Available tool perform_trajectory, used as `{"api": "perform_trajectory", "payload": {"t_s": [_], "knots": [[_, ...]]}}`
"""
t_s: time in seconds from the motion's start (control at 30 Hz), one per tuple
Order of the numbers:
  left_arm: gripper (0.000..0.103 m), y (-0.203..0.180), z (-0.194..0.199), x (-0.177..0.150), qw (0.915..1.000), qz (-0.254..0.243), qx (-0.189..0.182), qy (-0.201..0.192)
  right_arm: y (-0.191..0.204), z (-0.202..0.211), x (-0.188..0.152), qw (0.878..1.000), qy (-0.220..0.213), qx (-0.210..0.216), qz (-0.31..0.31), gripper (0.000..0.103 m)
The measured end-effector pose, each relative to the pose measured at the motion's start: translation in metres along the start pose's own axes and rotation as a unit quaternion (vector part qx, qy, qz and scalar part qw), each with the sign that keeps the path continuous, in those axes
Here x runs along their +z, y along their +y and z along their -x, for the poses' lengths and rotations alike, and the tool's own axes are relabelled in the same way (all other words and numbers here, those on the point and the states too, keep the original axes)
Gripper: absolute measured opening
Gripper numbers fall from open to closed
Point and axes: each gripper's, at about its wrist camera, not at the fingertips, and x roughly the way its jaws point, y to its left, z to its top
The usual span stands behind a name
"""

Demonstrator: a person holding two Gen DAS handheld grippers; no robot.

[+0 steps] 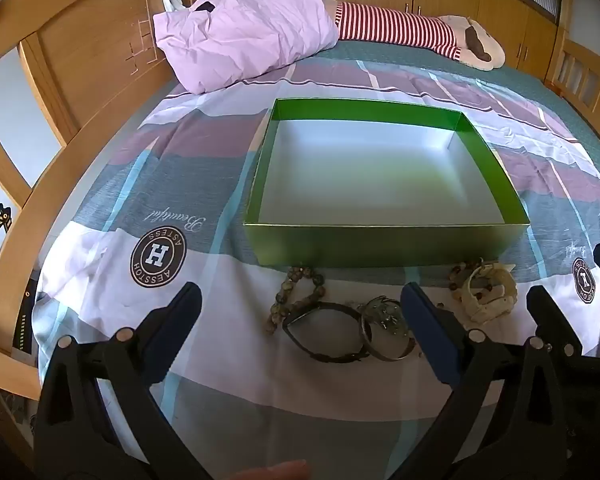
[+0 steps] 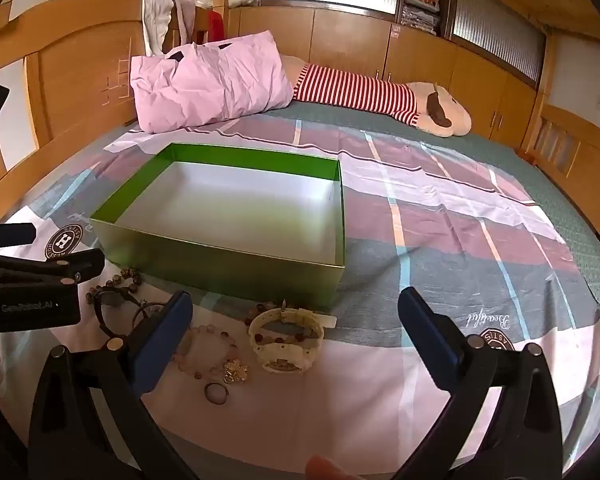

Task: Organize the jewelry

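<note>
Both sets of jaws stand as wide as they go and hold nothing. The left gripper (image 1: 300,304) hangs tilted down over the dark pieces: a black bangle (image 1: 324,336), a second dark ring (image 1: 386,334) touching it, and a strand of mottled green-brown beads (image 1: 300,292) just behind them. The right gripper (image 2: 296,312) frames the paler pile: a cream watch (image 2: 286,340), a pink bead bracelet (image 2: 208,348) beside it with a small gold charm (image 2: 236,372), and a thin ring (image 2: 216,393) nearest the camera.

All of this jewelry lies on the bed's patterned sheet (image 2: 440,220), just in front of the green box (image 1: 384,240), which sits open with nothing seen in it. So nothing has yet gone in, and the step in hand looks like a first pick.

To do it well, I would take one piece per gripper and start with the stiffest: the bangle on the left, the watch on the right. Come down so one finger passes inside the loop and the other outside, then close across the band, not on the soft sheet. The touching rings may drag each other, and the bead strand will sag, so lift clear of the box's near wall before moving over it
</note>
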Motion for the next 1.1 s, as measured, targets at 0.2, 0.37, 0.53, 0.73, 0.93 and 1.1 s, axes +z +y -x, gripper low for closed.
{"api": "perform_trajectory", "payload": {"t_s": [0.2,0.37,0.53,0.73,0.93,1.1], "knots": [[0.101,0.0011,0.0017,0.0001,1.0000,0.000,-0.002,-0.002,-0.0001,0.0002,-0.0001,1.000,0.002,0.002,-0.003,0.102],[0.101,-0.0001,0.0000,0.0000,1.0000,-0.001,0.001,0.001,0.0002,-0.0007,0.0010,1.000,0.003,0.005,-0.004,0.102],[0.101,-0.0005,0.0008,-0.0003,1.0000,-0.001,0.000,0.000,-0.0009,-0.0017,-0.0010,1.000,0.005,0.005,-0.004,0.102],[0.101,-0.0003,0.0002,-0.0002,1.0000,-0.001,-0.001,0.001,0.0004,-0.0024,-0.0008,1.000,0.006,0.006,-0.005,0.102],[0.101,0.0005,0.0009,-0.0016,1.0000,-0.003,-0.001,0.000,-0.0003,-0.0016,-0.0009,1.000,0.005,0.007,-0.005,0.102],[0.101,0.0021,-0.0002,-0.0052,1.0000,-0.005,-0.002,0.000,0.0007,-0.0007,-0.0009,1.000,0.004,0.007,-0.004,0.102]]}}
